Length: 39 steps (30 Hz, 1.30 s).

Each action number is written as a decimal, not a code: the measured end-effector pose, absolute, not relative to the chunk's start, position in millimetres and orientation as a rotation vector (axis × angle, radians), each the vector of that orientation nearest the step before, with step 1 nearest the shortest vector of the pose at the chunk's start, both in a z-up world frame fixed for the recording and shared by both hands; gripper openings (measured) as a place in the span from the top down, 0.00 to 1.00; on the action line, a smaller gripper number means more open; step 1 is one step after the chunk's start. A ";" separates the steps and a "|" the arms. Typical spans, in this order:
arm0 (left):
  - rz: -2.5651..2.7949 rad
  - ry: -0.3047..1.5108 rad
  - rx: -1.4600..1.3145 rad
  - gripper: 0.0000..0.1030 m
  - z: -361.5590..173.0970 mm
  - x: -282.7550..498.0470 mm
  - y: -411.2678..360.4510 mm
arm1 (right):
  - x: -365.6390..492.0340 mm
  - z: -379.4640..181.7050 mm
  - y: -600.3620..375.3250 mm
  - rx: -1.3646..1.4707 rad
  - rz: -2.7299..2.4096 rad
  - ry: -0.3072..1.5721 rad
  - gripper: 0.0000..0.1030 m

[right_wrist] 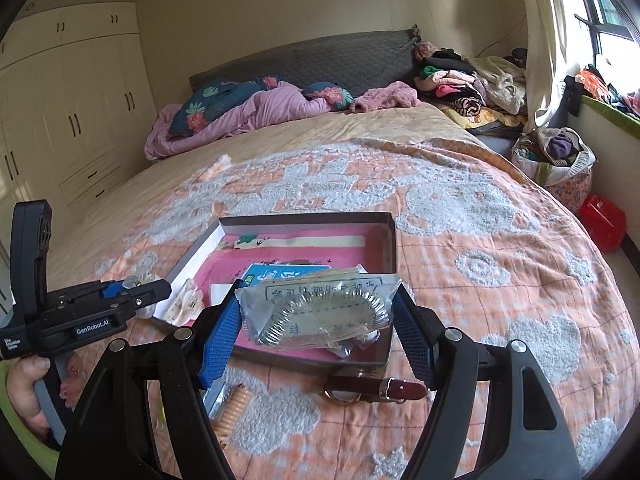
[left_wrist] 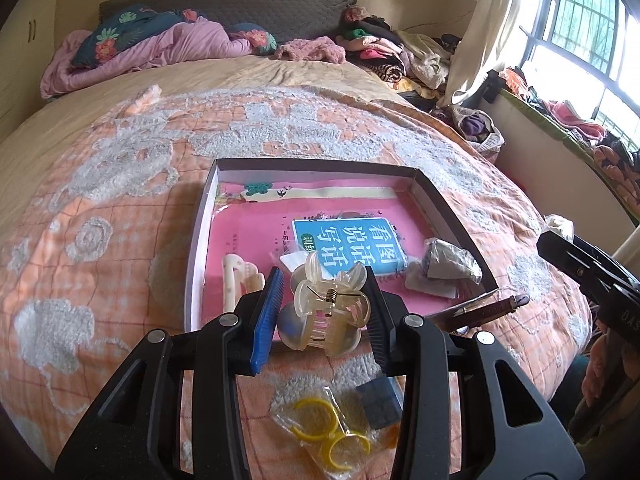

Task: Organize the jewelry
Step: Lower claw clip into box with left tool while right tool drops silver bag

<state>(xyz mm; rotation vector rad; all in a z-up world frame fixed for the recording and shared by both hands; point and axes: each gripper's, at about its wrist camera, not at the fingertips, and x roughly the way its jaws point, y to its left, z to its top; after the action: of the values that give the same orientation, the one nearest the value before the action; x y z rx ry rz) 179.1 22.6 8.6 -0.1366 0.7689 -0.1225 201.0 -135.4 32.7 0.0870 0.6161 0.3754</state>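
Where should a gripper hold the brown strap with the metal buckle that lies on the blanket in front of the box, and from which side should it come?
Probably the middle of the brown strap, from above, with the fingers across its narrow width. It lies flat on the blanket, long side running left to right, just in front of the box. The shiny buckle end looks slippery.

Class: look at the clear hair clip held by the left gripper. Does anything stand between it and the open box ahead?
Nothing visible does. The left gripper holds the hair clip at the box near edge; the floor just ahead is bare.
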 end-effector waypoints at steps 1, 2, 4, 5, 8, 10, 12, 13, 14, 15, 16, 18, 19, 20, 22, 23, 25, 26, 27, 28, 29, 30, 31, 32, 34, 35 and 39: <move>-0.121 0.773 -0.138 0.70 7.0 182.0 22.0 | 202.8 31.4 -135.6 0.093 0.373 0.619 0.32; -0.121 0.775 -0.140 0.70 6.2 183.3 22.0 | 204.7 29.1 -135.3 0.097 0.370 0.625 0.32; -0.121 0.784 -0.139 0.70 2.9 187.3 21.2 | 208.1 23.6 -134.2 0.100 0.365 0.640 0.32; -0.123 0.788 -0.139 0.70 1.0 188.8 20.6 | 209.0 20.1 -132.9 0.098 0.366 0.648 0.32; -0.121 0.801 -0.138 0.70 -4.9 193.4 19.7 | 211.4 10.2 -128.9 0.092 0.364 0.674 0.32; -0.118 0.810 -0.139 0.70 -9.5 195.7 19.3 | 212.7 3.8 -126.5 0.086 0.363 0.689 0.32; -0.116 0.821 -0.138 0.70 -14.8 198.7 19.7 | 214.2 -3.1 -124.0 0.082 0.365 0.705 0.32; -0.116 0.825 -0.138 0.70 -16.6 199.9 20.5 | 214.5 -6.0 -122.5 0.080 0.367 0.713 0.32; -0.116 0.829 -0.139 0.70 -18.7 200.9 20.7 | 214.7 -9.1 -120.9 0.077 0.369 0.720 0.32; -0.115 0.833 -0.141 0.70 -20.9 202.5 21.1 | 215.3 -11.4 -119.9 0.073 0.371 0.726 0.32; -0.115 0.837 -0.142 0.70 -22.7 203.5 20.6 | 215.7 -14.5 -118.0 0.070 0.373 0.733 0.32; -0.118 0.844 -0.143 0.70 -25.6 205.5 20.4 | 217.9 -19.2 -115.0 0.067 0.379 0.747 0.32; -0.119 0.846 -0.142 0.70 -26.9 206.0 20.4 | 218.7 -21.8 -113.7 0.064 0.382 0.754 0.32; -0.120 0.848 -0.142 0.70 -28.2 207.2 20.2 | 219.0 -24.1 -112.2 0.061 0.384 0.758 0.32; -0.123 0.854 -0.144 0.70 -30.5 210.8 19.8 | 221.8 -28.1 -108.8 0.051 0.386 0.766 0.32; -0.123 0.856 -0.145 0.70 -31.2 212.5 19.6 | 223.2 -30.0 -108.4 0.050 0.384 0.769 0.32; -0.124 0.858 -0.144 0.70 -32.7 215.8 18.9 | 227.4 -34.3 -107.1 0.047 0.379 0.778 0.32; -0.124 0.860 -0.143 0.70 -33.5 216.8 18.3 | 229.9 -36.2 -106.4 0.045 0.374 0.782 0.32; -0.126 0.862 -0.143 0.70 -34.3 218.5 17.9 | 231.9 -37.9 -107.2 0.045 0.371 0.785 0.32; -0.128 0.864 -0.143 0.70 -35.0 219.9 18.0 | 234.2 -39.7 -107.1 0.042 0.365 0.787 0.32; -0.129 0.866 -0.142 0.70 -35.8 221.0 17.5 | 236.7 -41.3 -107.0 0.039 0.360 0.789 0.32; -0.130 0.867 -0.141 0.70 -36.6 221.9 16.8 | 238.6 -42.9 -107.2 0.035 0.356 0.788 0.32; -0.131 0.869 -0.140 0.70 -37.2 222.8 16.5 | 240.4 -44.1 -106.9 0.030 0.349 0.787 0.32; -0.131 0.870 -0.139 0.70 -37.6 223.7 16.0 | 241.9 -44.9 -106.5 0.027 0.346 0.784 0.32; -0.132 0.872 -0.139 0.70 -38.3 224.7 15.6 | 245.4 -46.6 -106.2 0.020 0.340 0.781 0.32; -0.132 0.873 -0.140 0.70 -38.7 225.2 15.4 | 247.6 -47.8 -105.5 0.012 0.334 0.777 0.32; -0.132 0.878 -0.139 0.70 -40.7 228.6 13.6 | 256.0 -50.1 -104.7 -0.015 0.311 0.757 0.32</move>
<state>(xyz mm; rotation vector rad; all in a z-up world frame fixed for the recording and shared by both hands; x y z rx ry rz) 228.6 13.6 -40.7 -0.1389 0.8781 -0.1317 256.0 -104.7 -50.1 -0.0146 0.7570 0.3113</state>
